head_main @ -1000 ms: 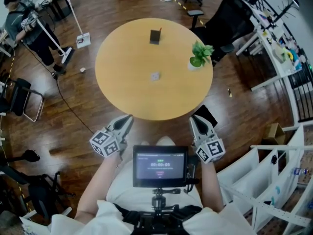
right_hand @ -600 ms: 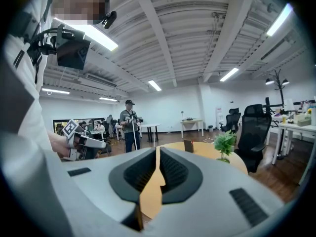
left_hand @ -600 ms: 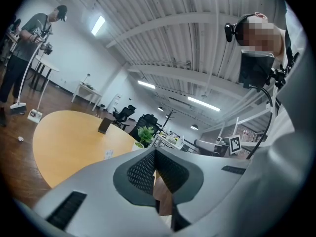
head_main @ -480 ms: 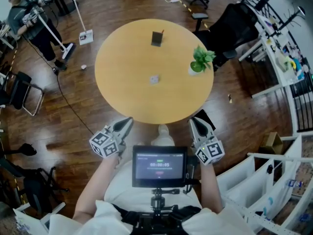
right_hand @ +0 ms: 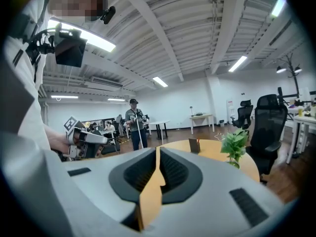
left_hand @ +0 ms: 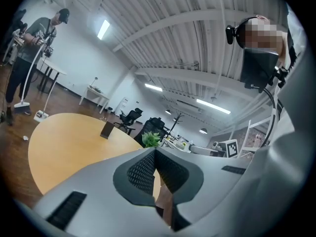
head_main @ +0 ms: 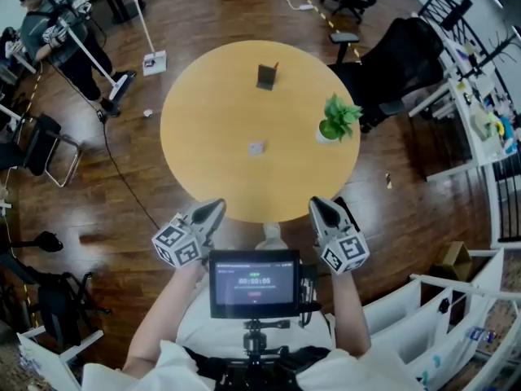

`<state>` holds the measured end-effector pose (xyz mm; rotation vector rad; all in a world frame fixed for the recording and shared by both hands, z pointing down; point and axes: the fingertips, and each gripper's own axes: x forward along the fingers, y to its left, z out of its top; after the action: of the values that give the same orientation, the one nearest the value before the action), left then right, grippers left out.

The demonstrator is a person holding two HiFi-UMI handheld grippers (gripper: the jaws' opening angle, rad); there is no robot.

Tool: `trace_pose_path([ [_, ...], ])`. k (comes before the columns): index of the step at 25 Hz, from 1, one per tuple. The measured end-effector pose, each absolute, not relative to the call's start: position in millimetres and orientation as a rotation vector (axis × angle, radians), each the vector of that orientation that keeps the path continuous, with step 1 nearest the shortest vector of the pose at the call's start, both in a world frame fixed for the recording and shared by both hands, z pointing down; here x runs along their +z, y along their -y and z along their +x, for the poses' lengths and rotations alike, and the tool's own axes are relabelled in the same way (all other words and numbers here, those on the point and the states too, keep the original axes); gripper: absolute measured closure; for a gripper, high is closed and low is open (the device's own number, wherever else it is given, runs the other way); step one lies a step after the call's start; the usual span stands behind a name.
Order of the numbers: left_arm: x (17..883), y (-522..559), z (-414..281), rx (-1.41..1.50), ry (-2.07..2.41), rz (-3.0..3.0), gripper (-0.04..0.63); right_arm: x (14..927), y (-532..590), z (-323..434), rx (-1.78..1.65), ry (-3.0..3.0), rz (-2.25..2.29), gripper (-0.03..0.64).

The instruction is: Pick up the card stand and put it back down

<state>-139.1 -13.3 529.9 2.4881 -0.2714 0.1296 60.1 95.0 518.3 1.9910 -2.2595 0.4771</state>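
Card stand [head_main: 266, 76] stands upright near the table's [head_main: 203, 129] far edge, dead ahead; left gripper [head_main: 216, 208] and right gripper [head_main: 317, 205] hover at the near edge, jaws pressed together, empty; neither looks nearer; potted plant [head_main: 338, 119] crowds the right edge, the left lies open.

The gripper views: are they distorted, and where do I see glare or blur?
Left gripper view: strong fisheye, dark corners, curved ceiling beams. Right gripper view: same fisheye; a ceiling light glares at upper left. Head view: sharp, evenly lit, milder bending at edges; the wood floor shows soft reflections.
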Motion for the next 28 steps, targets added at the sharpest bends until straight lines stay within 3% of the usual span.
trace_pose_path([
  [28, 528.0, 56.9, -65.6, 0.152, 0.441, 2.467, 0.591, 513.4, -8.7, 135.7, 0.494, 2.440, 1.795, 0.585],
])
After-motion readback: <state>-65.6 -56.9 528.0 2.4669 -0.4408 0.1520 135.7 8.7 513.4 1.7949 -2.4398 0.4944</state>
